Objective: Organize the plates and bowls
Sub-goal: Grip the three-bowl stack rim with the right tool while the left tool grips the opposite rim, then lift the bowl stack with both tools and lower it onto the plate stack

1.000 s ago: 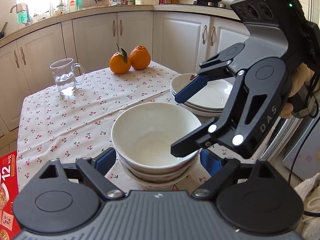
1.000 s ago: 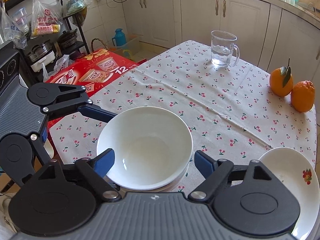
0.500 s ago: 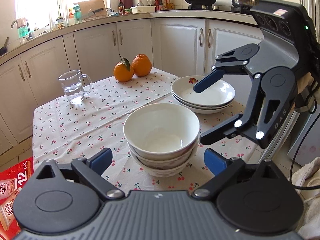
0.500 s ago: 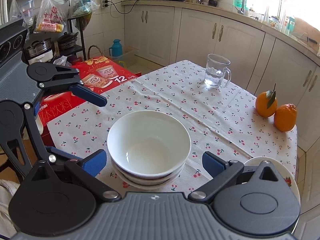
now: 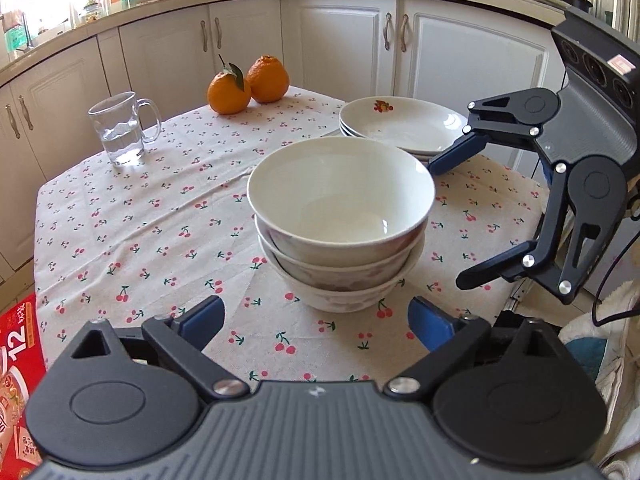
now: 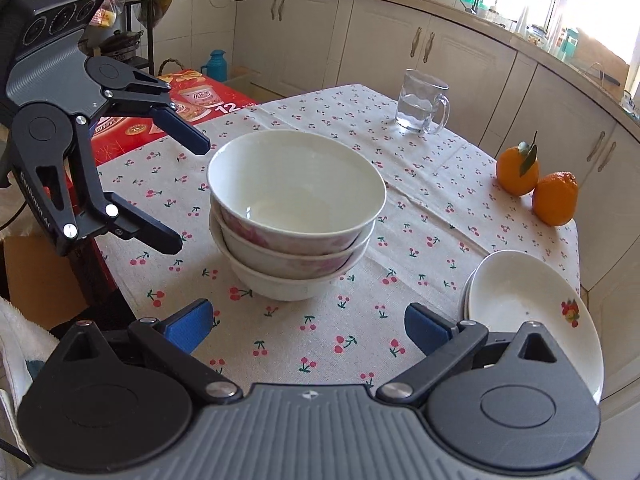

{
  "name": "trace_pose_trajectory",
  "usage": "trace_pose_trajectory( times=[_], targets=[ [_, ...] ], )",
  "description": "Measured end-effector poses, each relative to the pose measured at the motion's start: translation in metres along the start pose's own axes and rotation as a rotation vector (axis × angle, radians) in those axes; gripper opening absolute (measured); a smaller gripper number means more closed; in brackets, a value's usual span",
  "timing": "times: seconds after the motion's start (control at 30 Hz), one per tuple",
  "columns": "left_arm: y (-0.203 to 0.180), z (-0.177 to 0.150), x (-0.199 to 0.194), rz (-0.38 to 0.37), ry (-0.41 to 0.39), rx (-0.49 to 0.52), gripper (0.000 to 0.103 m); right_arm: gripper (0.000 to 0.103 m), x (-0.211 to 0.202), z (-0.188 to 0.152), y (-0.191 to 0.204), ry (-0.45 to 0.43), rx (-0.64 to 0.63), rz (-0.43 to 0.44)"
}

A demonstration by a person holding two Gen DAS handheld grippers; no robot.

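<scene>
Both grippers, left (image 5: pixel 316 322) and right (image 6: pixel 308 326), stand wide open and empty. Their jaws have just been opening, clear of the three-bowl stack (image 5: pixel 340 220), which sits upright, mouths up, at table centre. Plates (image 5: pixel 400 128) lie at two o'clock of it.

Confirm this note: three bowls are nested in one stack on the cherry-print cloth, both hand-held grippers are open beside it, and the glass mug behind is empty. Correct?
Not quite: the glass mug holds water, its level plain in the left wrist view. The rest stands: three nested bowls on the cloth, with the left hand-held gripper and right hand-held gripper both open beside the stack.
</scene>
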State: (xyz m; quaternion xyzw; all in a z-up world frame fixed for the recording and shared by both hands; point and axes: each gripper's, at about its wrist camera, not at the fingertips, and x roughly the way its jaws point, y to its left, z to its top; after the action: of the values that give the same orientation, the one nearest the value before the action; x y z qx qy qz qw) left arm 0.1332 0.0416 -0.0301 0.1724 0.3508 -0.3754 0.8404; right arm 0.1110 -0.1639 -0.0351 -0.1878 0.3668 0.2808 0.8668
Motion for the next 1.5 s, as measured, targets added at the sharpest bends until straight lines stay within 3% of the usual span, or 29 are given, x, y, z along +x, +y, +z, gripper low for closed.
trace_pose_trajectory(
  times=[0.57, 1.17, 1.5],
  targets=[
    [0.015, 0.014, 0.037, -0.190, 0.087, 0.248, 0.094, 0.102, 0.041, 0.025, -0.003, 0.048, -0.168, 0.120],
    [0.027, 0.026, 0.051, -0.309, 0.117, 0.291, 0.084, 0.094, 0.052, 0.039, -0.014, 0.093, -0.199, 0.224],
    [0.027, 0.029, 0.054, -0.346, 0.122, 0.328, 0.083, 0.093, 0.056, 0.041, -0.017, 0.104, -0.214, 0.253]
  ],
)
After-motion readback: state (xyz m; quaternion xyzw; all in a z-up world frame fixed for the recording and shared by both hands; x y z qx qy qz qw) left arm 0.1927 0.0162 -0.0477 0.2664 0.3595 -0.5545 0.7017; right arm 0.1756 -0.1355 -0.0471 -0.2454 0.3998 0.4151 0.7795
